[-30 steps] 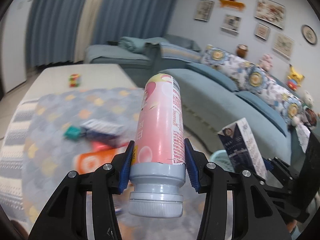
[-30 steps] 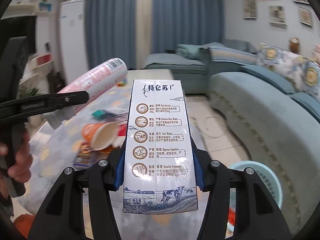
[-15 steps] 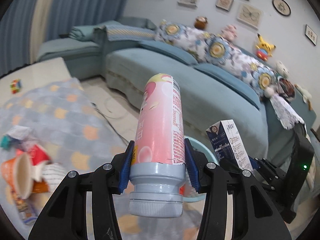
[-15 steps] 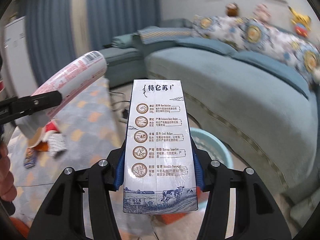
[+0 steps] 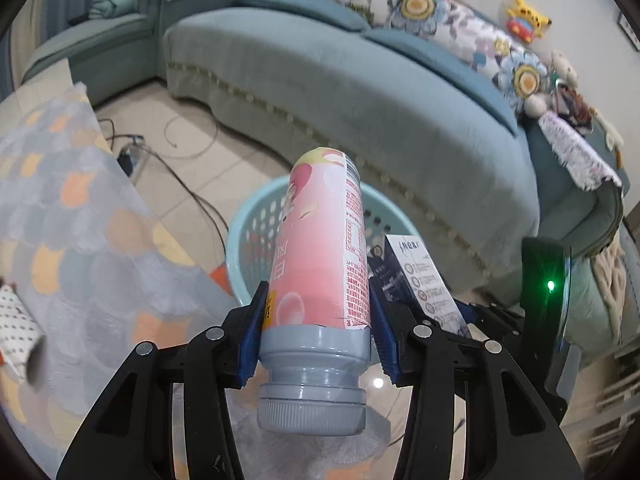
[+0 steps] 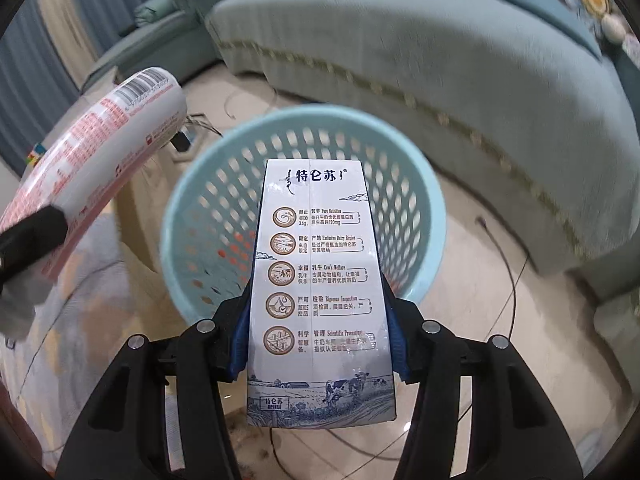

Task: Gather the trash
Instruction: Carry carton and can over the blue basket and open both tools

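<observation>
Above the pale blue perforated plastic bin [image 6: 424, 184]: right tongs [image 6: 318, 340] pinching white milk carton [image 6: 318, 280], left tongs [image 5: 316, 332] pinching pink grey-capped bottle [image 5: 320, 256]. Drop step; next, probably spread over the opening.

**Bottle and carton over the basket**

A pink bottle [image 5: 320, 248] with a grey screw cap is clamped near its cap end, base pointing forward. A white milk carton [image 6: 316, 280] with blue print is gripped by its sides above the pale blue perforated basket [image 6: 420, 184].
</observation>
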